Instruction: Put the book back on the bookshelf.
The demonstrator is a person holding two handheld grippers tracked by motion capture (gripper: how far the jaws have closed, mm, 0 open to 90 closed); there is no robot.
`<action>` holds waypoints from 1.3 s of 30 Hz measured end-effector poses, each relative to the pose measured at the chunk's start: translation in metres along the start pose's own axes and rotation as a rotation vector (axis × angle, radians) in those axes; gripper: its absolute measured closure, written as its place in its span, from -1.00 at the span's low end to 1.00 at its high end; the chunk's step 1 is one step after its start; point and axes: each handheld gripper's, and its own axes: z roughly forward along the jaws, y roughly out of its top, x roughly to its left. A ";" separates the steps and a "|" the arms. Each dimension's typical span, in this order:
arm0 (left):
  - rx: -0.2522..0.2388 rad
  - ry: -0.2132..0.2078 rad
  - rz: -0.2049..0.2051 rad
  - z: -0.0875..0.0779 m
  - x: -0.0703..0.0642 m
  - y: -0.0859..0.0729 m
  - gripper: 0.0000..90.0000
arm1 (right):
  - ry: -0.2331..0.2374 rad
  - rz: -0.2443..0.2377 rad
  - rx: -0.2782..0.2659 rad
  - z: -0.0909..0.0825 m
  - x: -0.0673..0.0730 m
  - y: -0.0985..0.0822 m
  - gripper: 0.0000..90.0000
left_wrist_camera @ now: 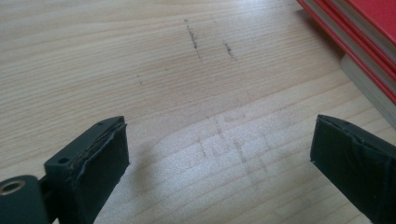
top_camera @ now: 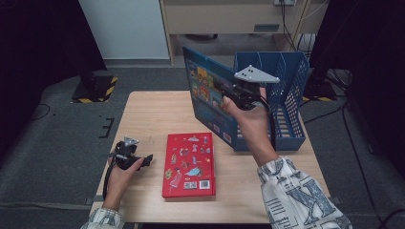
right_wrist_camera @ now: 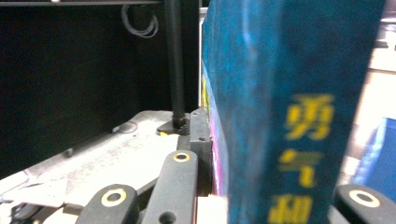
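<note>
- High view: right hand-held gripper (top_camera: 228,101) pinches a blue picture book (top_camera: 208,95) near its spine edge and holds it upright and tilted, off the desk (top_camera: 143,119), just beside the open front of the blue file rack (top_camera: 286,90) at the desk's right end. The step in hand looks like slotting that book into the rack. To do it well, I would square the book with a slot before moving it in, keep it upright so its lower corner clears the rack's floor lip, and let go only once its bottom edge rests inside.
- High view: red picture book (top_camera: 189,164) lies flat on the desk, cover up, between the two hands and well apart from the rack. The left hand-held gripper (top_camera: 145,160) rests low on the desk just beside that book's left edge. The rack's slots are partly covered by the blue book and the right hand, so which one is free cannot be told.
- Left gripper view: jaws stand spread wide with bare wood between them, holding nothing. The red book's stacked edges (left_wrist_camera: 359,42) are cut off at the upper right corner, so its cover cannot be read here.
- Right gripper view: blue book's spine (right_wrist_camera: 299,112), with blurred yellow characters, stands clamped between the jaws. The near pad presses against the cover; the far jaw is mostly behind the book. The rack shows as a blurred blue patch (right_wrist_camera: 378,154) at the right edge, so the gap to it is hard to judge.
</note>
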 end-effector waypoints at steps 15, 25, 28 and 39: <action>0.013 -0.002 -0.014 0.002 0.000 -0.001 -0.93 | -0.087 0.011 -0.041 -0.026 -0.023 0.006 0.83; 0.016 -0.001 -0.014 0.002 0.000 -0.002 -0.92 | -0.132 0.025 -0.067 -0.049 -0.036 0.010 0.83; 0.017 0.006 -0.012 0.002 0.000 -0.002 -0.92 | -0.145 0.028 -0.073 -0.057 -0.039 0.010 0.83; 0.032 0.020 -0.028 0.003 0.002 -0.003 -0.92 | -0.185 0.040 -0.078 -0.076 -0.052 0.002 0.83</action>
